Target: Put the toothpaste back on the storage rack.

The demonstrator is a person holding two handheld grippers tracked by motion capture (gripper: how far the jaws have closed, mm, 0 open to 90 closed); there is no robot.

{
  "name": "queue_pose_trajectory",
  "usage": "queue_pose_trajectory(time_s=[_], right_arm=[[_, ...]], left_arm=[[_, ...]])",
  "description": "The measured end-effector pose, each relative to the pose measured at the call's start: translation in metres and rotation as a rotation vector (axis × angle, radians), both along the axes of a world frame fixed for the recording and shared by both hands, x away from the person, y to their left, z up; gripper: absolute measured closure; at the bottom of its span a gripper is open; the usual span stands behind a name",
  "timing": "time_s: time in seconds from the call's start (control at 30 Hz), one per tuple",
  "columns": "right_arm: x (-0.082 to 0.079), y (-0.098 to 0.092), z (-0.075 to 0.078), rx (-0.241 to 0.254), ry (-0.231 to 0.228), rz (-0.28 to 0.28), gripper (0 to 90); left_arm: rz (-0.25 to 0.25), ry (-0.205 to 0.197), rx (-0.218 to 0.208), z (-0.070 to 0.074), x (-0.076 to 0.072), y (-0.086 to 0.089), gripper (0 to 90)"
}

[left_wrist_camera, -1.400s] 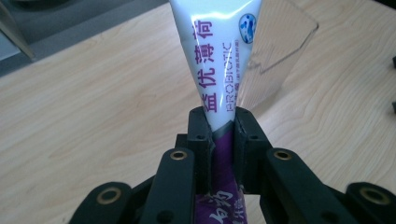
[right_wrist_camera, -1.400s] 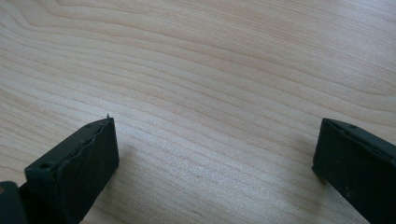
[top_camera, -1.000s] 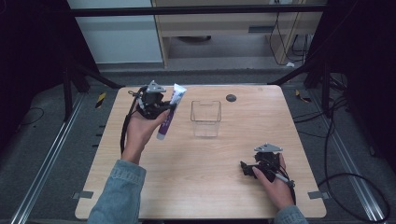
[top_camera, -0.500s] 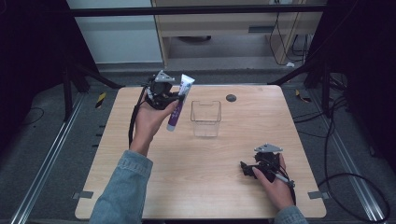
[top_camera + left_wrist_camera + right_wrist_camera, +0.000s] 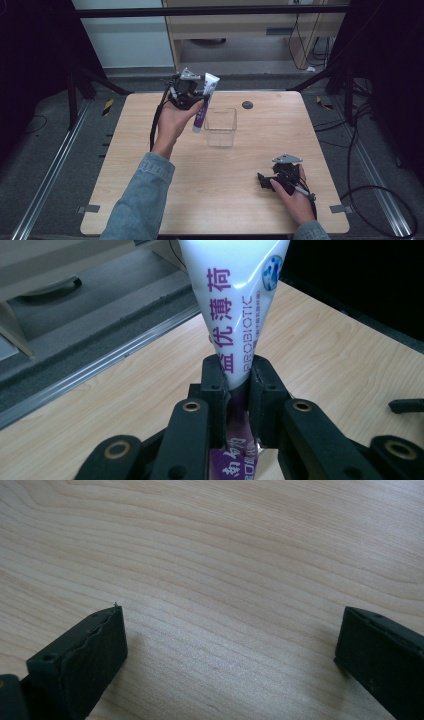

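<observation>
A white and purple tube with purple lettering is held up over the far left part of the table, its flat crimped end uppermost. My left gripper is shut on it about halfway along its length. In the left gripper view the two black pads press on the tube from both sides. A clear plastic box stands just right of the tube on the table. My right gripper rests near the table's front right, jaws wide apart over bare wood in the right gripper view, nothing between them.
A small dark round disc lies near the table's far edge, right of the box. The wooden table has metal rails and dark floor on both sides, and cables trail at the right.
My left hand has carried the tube to the right and slightly up, from the table's far left toward the clear box. The right gripper has stayed still.
</observation>
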State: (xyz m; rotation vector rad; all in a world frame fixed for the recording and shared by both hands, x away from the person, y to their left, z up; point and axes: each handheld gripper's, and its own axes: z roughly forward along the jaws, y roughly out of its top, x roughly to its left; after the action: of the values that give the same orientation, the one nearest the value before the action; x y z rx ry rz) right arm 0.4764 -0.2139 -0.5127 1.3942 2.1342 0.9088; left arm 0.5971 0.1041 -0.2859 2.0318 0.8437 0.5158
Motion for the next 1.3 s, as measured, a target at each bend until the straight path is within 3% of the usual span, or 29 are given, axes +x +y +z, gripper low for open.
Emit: queue_pose_trajectory(time_s=[0.13, 0.3, 0.43, 0.6, 0.7, 0.83, 1.0, 1.13, 1.3], right_arm=[[0.000, 0.000, 0.000, -0.001, -0.001, 0.000, 0.4], [0.000, 0.000, 0.000, -0.001, -0.003, 0.003, 0.4], [0.001, 0.000, 0.000, -0.001, -0.004, 0.004, 0.4], [0.001, -0.001, 0.000, -0.005, -0.006, 0.013, 0.4], [0.001, 0.000, 0.000, -0.003, -0.003, 0.011, 0.4], [0.001, 0.000, 0.000, -0.003, -0.004, 0.012, 0.4], [0.001, 0.000, 0.000, -0.001, -0.002, 0.013, 0.4], [0.002, 0.000, 0.000, -0.001, -0.002, 0.015, 0.4], [0.002, 0.000, 0.000, -0.001, -0.002, 0.016, 0.4]], left_arm=[[-0.009, -0.017, -0.005, 0.007, -0.001, -0.008, 78.9], [-0.031, -0.037, 0.019, 0.014, -0.001, -0.021, 79.0], [-0.038, -0.026, 0.008, 0.012, 0.004, -0.027, 79.0], [-0.044, -0.051, 0.050, 0.015, 0.008, -0.036, 79.0], [-0.054, -0.052, 0.030, 0.015, 0.012, -0.040, 79.0], [-0.038, -0.059, 0.034, 0.013, 0.018, -0.044, 79.0], [-0.037, -0.062, -0.014, 0.014, 0.017, -0.048, 79.0], [-0.033, -0.067, -0.021, 0.012, 0.021, -0.051, 79.0], [-0.021, -0.051, -0.040, 0.007, 0.028, -0.051, 79.0]])
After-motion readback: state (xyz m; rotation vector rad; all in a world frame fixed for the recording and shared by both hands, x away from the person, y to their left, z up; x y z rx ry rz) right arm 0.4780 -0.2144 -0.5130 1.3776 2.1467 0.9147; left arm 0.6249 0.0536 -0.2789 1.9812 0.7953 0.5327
